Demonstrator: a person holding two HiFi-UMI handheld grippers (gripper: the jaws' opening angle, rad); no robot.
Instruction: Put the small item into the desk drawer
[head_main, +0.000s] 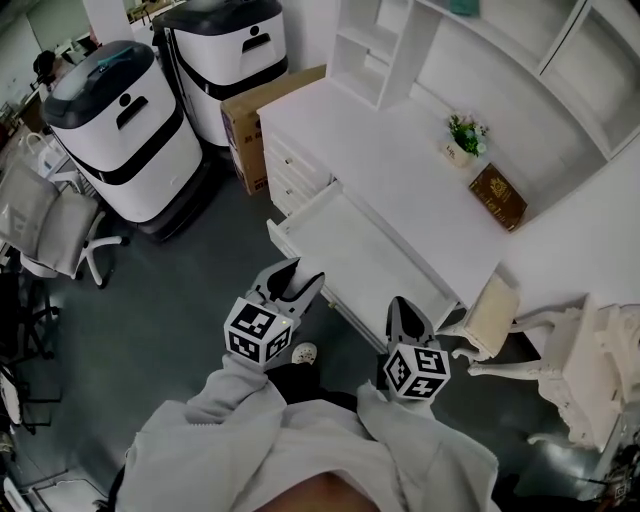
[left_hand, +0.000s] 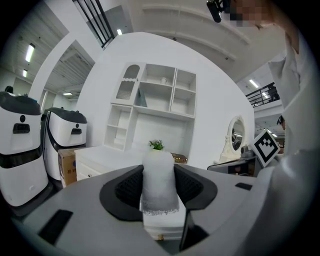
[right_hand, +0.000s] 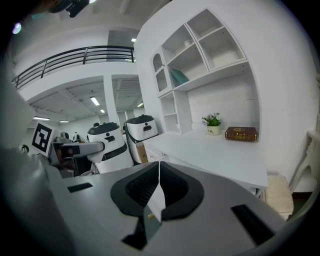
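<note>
Status: I am holding the left tool (head_main: 296, 280) just off the front edge of the white desk worktop (head_main: 390, 160), out over the grey floor. Its jaws are clamping a small white cylindrical item with a lacy fringe round its lower end (left_hand: 159, 182). The item is sitting upright between the two black pads, with both pads pressing on its sides. So the task's thing is in my left tool, not yet in the drawer.

The right tool (right_hand: 159, 169) is hanging beside the left one, nearer the cream chair (head_main: 492, 315) at the worktop's right end. Its jaws are lying together with nothing between them.

The shallow white desk drawer (head_main: 365, 255) is standing open, pulled out from under the front edge of the worktop. I am seeing nothing in the part of it that shows. The tips of both tools are hanging short of its front rim, the left one nearer its left corner.

On the worktop, a small potted green plant (head_main: 465, 135) and a brown book (head_main: 497, 196) are sitting along the back edge towards the right corner, well apart from the drawer.

Progress, as I am judging it: the pick-up is done and the drawer is already open. What is remaining is bringing the item over the drawer, lowering it inside, and opening the left jaws. The drawer is then perhaps to be closed with the free right tool.
</note>
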